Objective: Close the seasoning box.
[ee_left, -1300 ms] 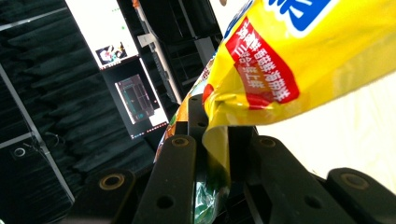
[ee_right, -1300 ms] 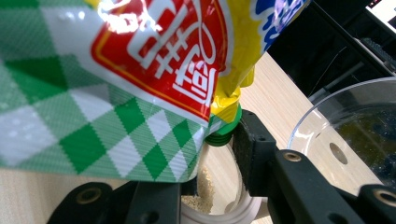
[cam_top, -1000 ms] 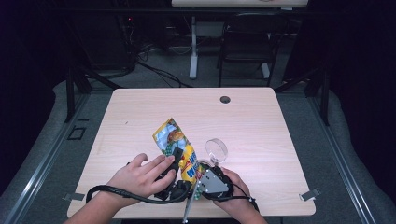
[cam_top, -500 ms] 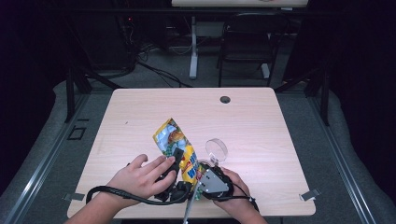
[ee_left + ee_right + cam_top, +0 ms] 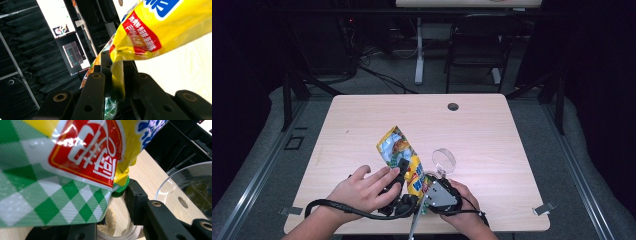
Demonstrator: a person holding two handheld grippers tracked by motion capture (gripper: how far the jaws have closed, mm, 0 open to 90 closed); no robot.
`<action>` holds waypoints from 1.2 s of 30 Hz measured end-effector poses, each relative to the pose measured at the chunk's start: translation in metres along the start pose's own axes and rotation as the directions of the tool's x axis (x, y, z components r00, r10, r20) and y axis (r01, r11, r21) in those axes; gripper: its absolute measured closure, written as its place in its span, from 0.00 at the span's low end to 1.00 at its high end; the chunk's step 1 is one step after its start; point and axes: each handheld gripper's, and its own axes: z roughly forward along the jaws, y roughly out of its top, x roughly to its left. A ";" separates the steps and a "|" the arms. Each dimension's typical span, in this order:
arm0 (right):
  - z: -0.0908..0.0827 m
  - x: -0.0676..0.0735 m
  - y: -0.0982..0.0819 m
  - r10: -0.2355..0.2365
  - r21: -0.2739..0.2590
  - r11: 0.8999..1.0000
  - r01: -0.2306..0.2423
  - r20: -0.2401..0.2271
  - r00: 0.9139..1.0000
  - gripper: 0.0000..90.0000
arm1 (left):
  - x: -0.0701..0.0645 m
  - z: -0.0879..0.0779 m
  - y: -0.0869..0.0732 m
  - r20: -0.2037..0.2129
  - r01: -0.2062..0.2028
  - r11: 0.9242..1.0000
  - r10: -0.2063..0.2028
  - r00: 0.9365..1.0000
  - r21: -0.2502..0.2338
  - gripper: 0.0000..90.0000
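Hands low at table edge, left tongs (image 5: 117, 82) clenched on yellow packet (image 5: 401, 156), right tongs (image 5: 117, 220) grasping jar (image 5: 112, 225).

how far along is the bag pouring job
Done: the clear lid is off, lying on the table. In hand: the left gripper pinches the yellow bag, tipped over a jar between the right gripper's jaws; granules lie inside. Left: finish pouring, re-lid.

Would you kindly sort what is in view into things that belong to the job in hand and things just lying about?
In the job:
- yellow seasoning pouch, pinched in left gripper
- clear round container
- right gripper, beside the pouch's lower end

Lying about:
- table's cable hole
- chair behind the table
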 end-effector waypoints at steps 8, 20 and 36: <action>0.000 0.002 0.001 -0.029 0.008 1.000 0.029 0.011 1.000 0.80 | 0.001 0.000 0.000 0.000 0.001 1.000 -0.001 1.000 -0.002 0.94; 0.000 0.001 0.001 -0.014 0.008 1.000 0.014 -0.003 1.000 0.80 | 0.001 0.000 0.001 -0.002 0.006 1.000 -0.006 1.000 -0.001 0.94; 0.001 -0.001 0.000 0.034 -0.008 0.999 -0.034 -0.027 0.999 0.80 | -0.002 0.001 -0.003 0.005 0.025 1.000 -0.025 1.000 -0.008 0.94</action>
